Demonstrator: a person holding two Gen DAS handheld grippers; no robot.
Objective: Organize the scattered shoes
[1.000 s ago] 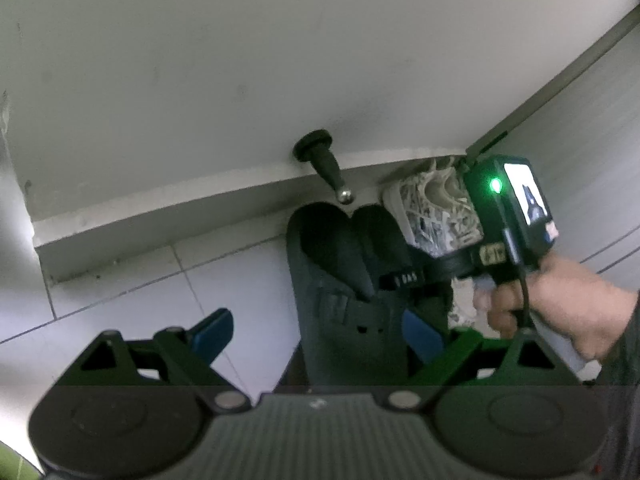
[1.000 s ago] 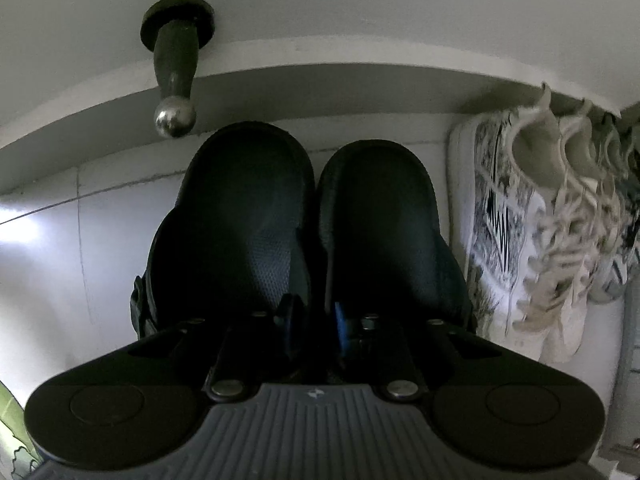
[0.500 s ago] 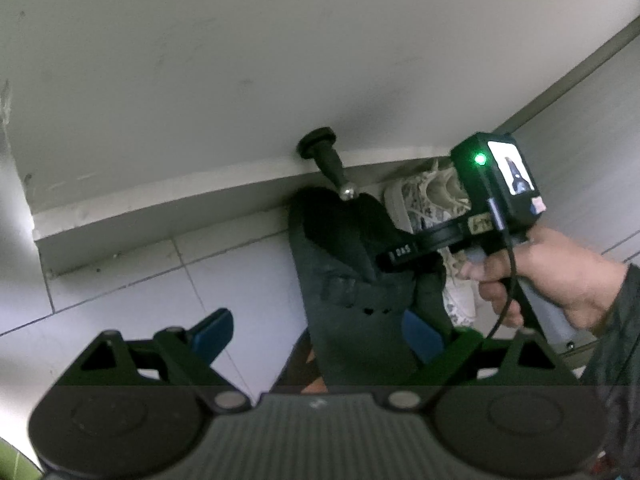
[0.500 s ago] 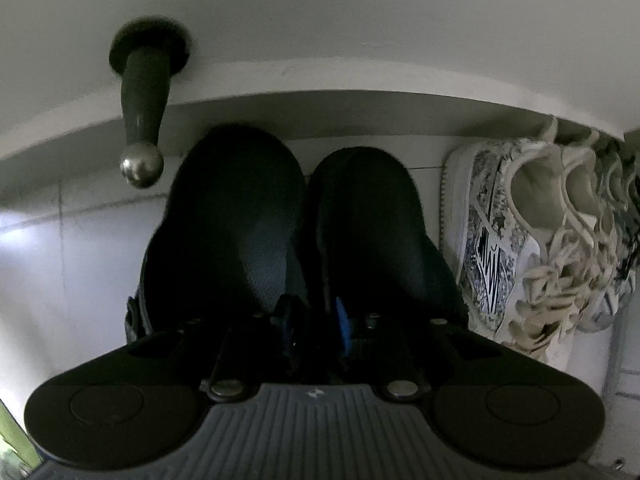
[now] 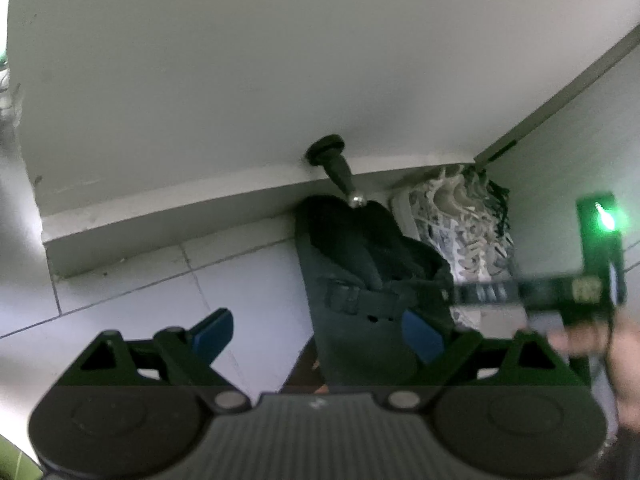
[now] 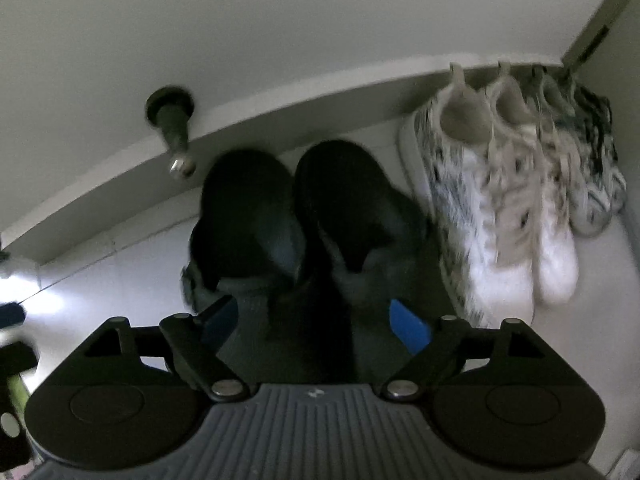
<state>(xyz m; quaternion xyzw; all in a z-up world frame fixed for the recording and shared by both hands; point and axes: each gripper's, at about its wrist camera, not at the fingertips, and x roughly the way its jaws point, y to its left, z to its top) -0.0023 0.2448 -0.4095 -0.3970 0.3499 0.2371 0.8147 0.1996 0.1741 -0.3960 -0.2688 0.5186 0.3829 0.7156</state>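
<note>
Now that my right gripper (image 6: 316, 320) has just spread its jaws, the pair of black clogs (image 6: 304, 216) is out of my grip and standing on the pale tiled floor (image 6: 120, 276), toes against the skirting board (image 6: 280, 104) just below the door stopper (image 6: 172, 136). A second ago those blue pads were pinched tight together on the inner walls of the two clogs, holding them as one; now the pads stand wide, one on either side of the heels and clear of them, and the view has pulled back and up so that more of the wall shows. The clogs sit side by side and touching, upright, just beside the row of white patterned sneakers (image 6: 508, 200) that lines the wall toward the corner. I judge this pair as placed, with nothing left to do for it except get my fingers away without nudging a heel. My left gripper (image 5: 316, 328) hangs with its jaws apart and nothing between them, and it has not shifted; in its view the black clogs (image 5: 360, 264) lie ahead, with the blurred right gripper (image 5: 520, 292) and the hand (image 5: 600, 344) that carries it out at the right edge. Whether more stray shoes wait elsewhere, I cannot tell from here.
</note>
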